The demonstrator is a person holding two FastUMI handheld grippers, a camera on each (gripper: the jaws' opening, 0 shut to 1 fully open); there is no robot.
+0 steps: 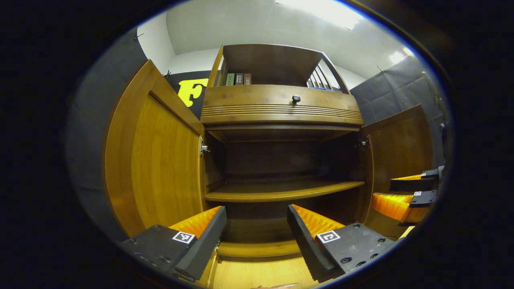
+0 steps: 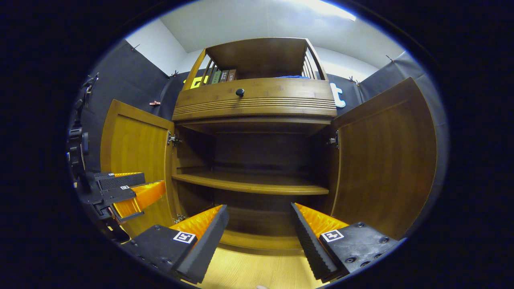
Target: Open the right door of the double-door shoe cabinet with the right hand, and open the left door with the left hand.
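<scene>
The wooden shoe cabinet stands in front of me with both doors swung wide. Its left door (image 1: 156, 160) hangs open at the left of the left gripper view, and the right door (image 1: 399, 148) stands open at the right. In the right gripper view the left door (image 2: 134, 152) and the right door (image 2: 385, 160) also stand open. My left gripper (image 1: 257, 224) is open and holds nothing, a short way back from the cabinet's bottom. My right gripper (image 2: 259, 226) is open too, empty, facing the bare inner shelf (image 2: 253, 182).
A drawer with a dark round knob (image 1: 296, 98) sits above the opening, and books (image 1: 238, 78) stand in the railed top compartment. The other gripper shows at the right (image 1: 409, 196) and at the left (image 2: 120, 188). Light wooden floor (image 2: 253, 269) lies below.
</scene>
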